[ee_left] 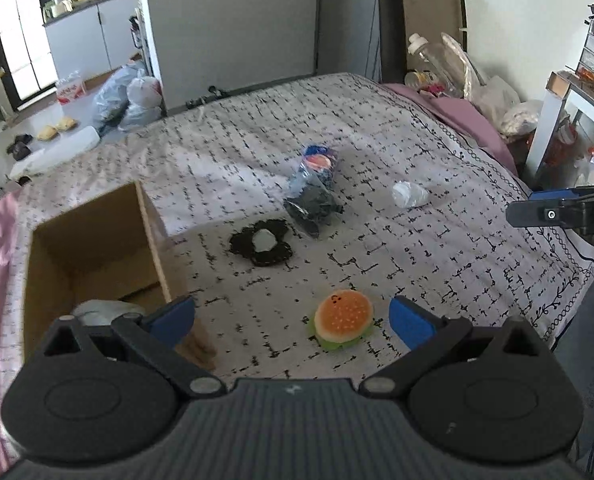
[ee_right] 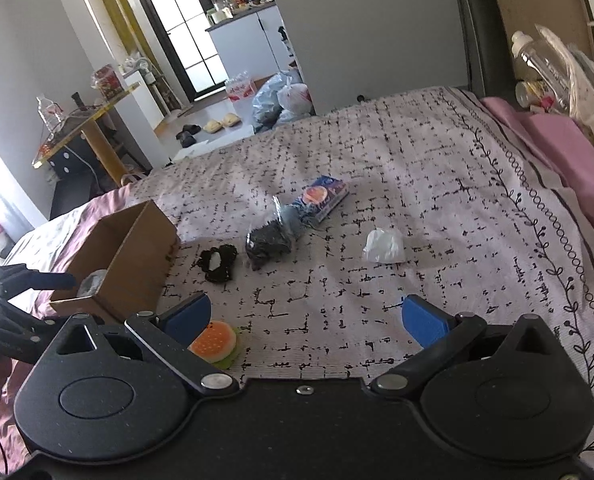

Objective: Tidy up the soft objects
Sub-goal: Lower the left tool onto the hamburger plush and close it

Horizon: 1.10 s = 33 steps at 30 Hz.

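Observation:
A plush burger (ee_left: 343,319) lies on the patterned bedspread (ee_left: 377,128), between the fingers of my open, empty left gripper (ee_left: 291,320). It also shows in the right wrist view (ee_right: 215,344), beside my left finger. An open cardboard box (ee_left: 97,248) with a pale soft item (ee_left: 103,312) inside stands at the left. Farther off lie a black lacy piece (ee_left: 261,242), a clear bag of dark fabric (ee_left: 315,200), a blue packet (ee_right: 324,196) and a white crumpled piece (ee_left: 409,194). My right gripper (ee_right: 305,316) is open and empty above the bedspread.
Pink pillows (ee_right: 557,140) and a clear bottle (ee_right: 537,60) sit at the headboard on the right. The bed's far edge drops to a floor with bags (ee_left: 129,96) and slippers (ee_left: 57,128). A white shelf unit (ee_left: 577,104) stands right of the bed.

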Tool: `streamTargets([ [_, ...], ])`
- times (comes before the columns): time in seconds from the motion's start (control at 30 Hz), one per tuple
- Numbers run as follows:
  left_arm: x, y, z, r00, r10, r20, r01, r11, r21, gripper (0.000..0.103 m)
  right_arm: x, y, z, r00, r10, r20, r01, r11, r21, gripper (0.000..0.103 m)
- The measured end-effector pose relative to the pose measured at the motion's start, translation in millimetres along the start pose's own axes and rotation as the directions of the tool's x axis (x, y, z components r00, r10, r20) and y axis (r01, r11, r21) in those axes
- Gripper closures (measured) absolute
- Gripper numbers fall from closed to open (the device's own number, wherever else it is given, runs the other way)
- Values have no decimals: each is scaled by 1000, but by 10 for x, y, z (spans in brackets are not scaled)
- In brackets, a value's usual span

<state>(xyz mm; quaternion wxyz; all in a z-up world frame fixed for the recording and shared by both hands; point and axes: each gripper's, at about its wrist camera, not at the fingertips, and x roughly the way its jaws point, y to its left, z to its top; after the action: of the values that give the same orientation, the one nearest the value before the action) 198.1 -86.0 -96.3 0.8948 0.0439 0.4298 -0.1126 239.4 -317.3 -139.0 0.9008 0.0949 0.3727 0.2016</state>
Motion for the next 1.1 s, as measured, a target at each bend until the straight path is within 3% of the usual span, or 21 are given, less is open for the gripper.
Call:
streamTargets([
  [0.37, 562, -145, -94, 994, -92, -52, 92, 996, 12, 3, 295, -130, -7, 998, -36, -44, 38, 999, 33, 0],
  [0.77, 1115, -222, -186, 987, -100, -128, 99, 995, -7, 11, 591, -135, -16, 993, -90, -77, 85, 995, -57, 0],
  [0.87, 1226, -233, -196, 984, -97, -148, 96, 995, -13, 20, 668, -150, 4, 991, -104, -83, 97, 992, -84, 0],
  [1.0, 1306, -206, -189, 985, -100, -143, 93, 994, -54, 50, 761, -196, 23, 991, -112, -79, 105, 990, -95, 0],
  [1.1, 1337, -169, -135, 987, -91, -131, 81, 993, -82, 56, 833, -247, 42, 990, -117, -78, 110, 989, -97, 1],
])
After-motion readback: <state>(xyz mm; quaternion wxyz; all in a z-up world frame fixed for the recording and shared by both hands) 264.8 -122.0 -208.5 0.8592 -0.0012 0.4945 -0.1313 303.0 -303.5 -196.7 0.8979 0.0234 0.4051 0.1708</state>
